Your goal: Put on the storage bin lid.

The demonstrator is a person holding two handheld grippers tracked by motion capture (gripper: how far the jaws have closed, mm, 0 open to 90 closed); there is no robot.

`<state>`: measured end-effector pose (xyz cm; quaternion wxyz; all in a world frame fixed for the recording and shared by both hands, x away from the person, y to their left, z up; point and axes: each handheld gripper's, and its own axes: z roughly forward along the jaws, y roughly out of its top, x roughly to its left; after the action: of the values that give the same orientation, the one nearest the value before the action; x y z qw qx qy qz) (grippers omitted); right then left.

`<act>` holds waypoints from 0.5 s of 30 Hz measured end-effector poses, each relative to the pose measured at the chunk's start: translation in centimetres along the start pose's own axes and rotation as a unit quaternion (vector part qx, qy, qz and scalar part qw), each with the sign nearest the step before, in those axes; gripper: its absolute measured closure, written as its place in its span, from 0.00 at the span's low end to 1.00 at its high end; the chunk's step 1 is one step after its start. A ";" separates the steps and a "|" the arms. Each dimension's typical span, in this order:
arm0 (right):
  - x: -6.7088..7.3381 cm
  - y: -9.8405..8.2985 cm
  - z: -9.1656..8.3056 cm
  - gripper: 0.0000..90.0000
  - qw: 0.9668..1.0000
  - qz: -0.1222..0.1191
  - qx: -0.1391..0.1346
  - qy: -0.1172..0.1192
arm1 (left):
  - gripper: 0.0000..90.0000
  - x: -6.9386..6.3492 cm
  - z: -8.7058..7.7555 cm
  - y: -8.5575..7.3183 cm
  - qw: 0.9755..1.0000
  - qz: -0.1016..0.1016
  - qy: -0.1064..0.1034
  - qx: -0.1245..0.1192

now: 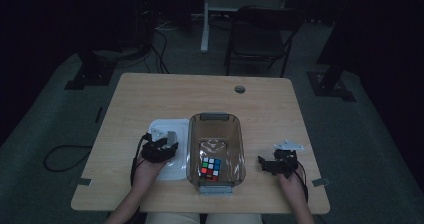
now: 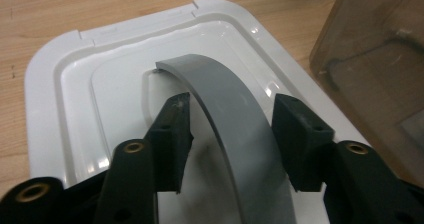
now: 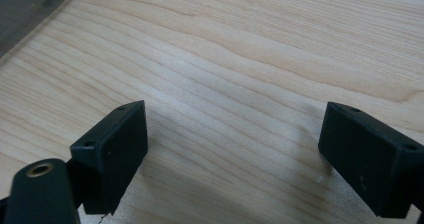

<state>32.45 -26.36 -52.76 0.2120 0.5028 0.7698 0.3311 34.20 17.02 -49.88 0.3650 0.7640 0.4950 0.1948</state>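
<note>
While the right tool (image 1: 270,165) hovers spread over bare tabletop (image 1: 270,104), the left tool (image 2: 231,129) straddles, unclosed, the white plastic lid's (image 2: 60,84) grey arched handle (image 2: 235,114): light, stiff, slick, best pinched mid-arch.

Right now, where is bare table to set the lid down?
Free: the far half of the table, beyond the white lid and clear bin; also right of the bin, around the right gripper. Crowded: near centre.

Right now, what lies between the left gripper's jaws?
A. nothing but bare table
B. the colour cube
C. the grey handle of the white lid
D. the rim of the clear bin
C: in the left gripper view, the open left gripper straddles the grey handle of the white lid.
</note>
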 end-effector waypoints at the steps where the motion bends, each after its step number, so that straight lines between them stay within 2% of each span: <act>1: 0.0 0.0 0.0 0.13 1.000 0.000 0.000 0.000 | 0.62 0.0 0.0 0.0 1.000 0.004 0.003 0.001; 5: 0.0 0.0 0.0 0.13 1.000 0.000 0.000 0.000 | 0.66 0.0 0.0 0.0 1.000 0.006 0.000 0.007; 7: 0.0 0.0 0.0 0.13 1.000 0.000 0.000 0.000 | 0.67 0.2 0.0 0.0 1.000 -0.002 -0.003 0.007; 11: 0.0 0.0 0.0 0.13 1.000 0.000 0.000 0.000 | 0.75 0.8 -0.5 0.0 1.000 -0.003 0.004 -0.001; 12: 0.0 0.0 0.0 0.13 1.000 0.000 0.000 0.000 | 0.75 1.0 -0.6 0.0 1.000 0.003 0.004 -0.001; 15: 0.0 0.0 0.0 0.13 1.000 0.000 0.000 0.000 | 0.76 1.7 -1.2 0.1 1.000 -0.006 0.004 -0.005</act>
<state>32.45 -26.36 -52.75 0.2119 0.5028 0.7699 0.3310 34.25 18.92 -49.13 0.3677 0.7587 0.4999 0.1981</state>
